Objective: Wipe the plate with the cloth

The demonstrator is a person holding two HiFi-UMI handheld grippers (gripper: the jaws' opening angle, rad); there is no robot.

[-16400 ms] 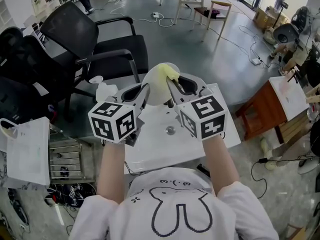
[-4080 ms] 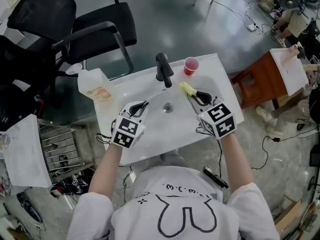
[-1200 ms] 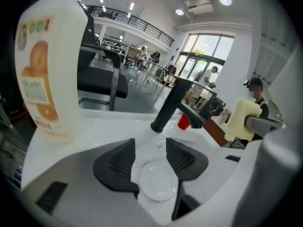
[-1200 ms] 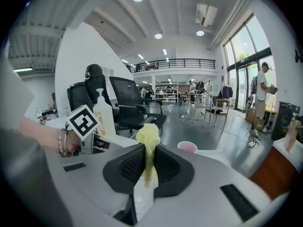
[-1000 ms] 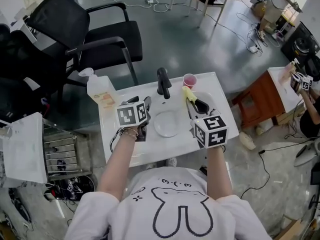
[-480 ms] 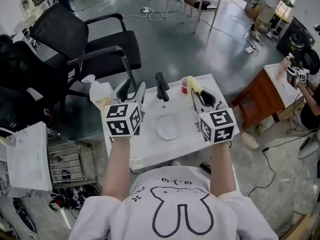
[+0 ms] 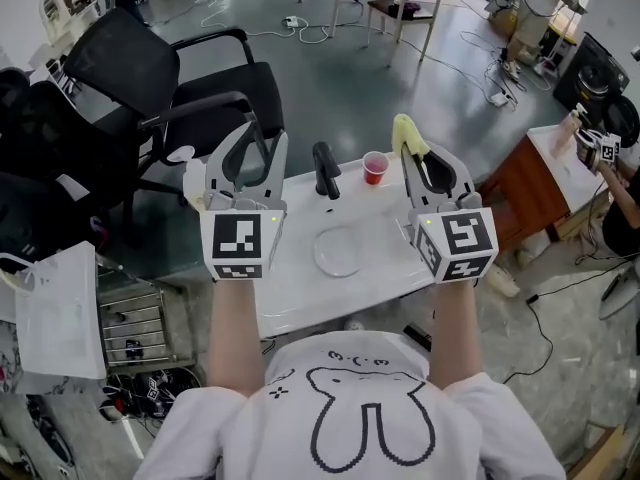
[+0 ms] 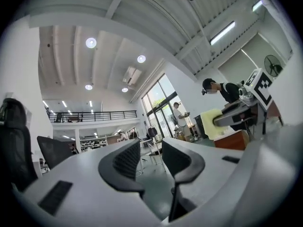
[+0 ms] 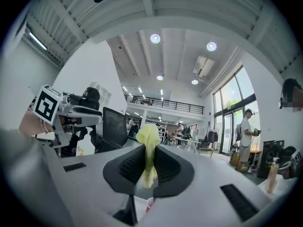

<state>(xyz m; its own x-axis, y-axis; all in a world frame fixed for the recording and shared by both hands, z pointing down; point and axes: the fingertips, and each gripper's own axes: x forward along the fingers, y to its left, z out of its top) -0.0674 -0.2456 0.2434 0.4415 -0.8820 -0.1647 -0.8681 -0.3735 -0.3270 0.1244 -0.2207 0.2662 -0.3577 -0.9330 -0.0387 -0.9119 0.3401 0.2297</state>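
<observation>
Head view shows the right tool (image 7: 421, 148) clamped on the crumpled yellow cloth (image 7: 405, 131) and the empty left tool (image 7: 256, 144), jaws just narrowed to a small gap, both held high above the round clear glass plate (image 7: 338, 251) lying below between them on the white tabletop (image 7: 295, 293), so wiping seems paused.

Soft, nubby yellow cloth (image 7: 407, 131), clear glossy plate (image 7: 338, 252), smooth glossy white table (image 7: 290, 293), matt black faucet (image 7: 325, 168), translucent red plastic cup (image 7: 375, 167), matt grey plastic left claw (image 8: 151, 157), ribbed black pads (image 8: 127, 159).
</observation>
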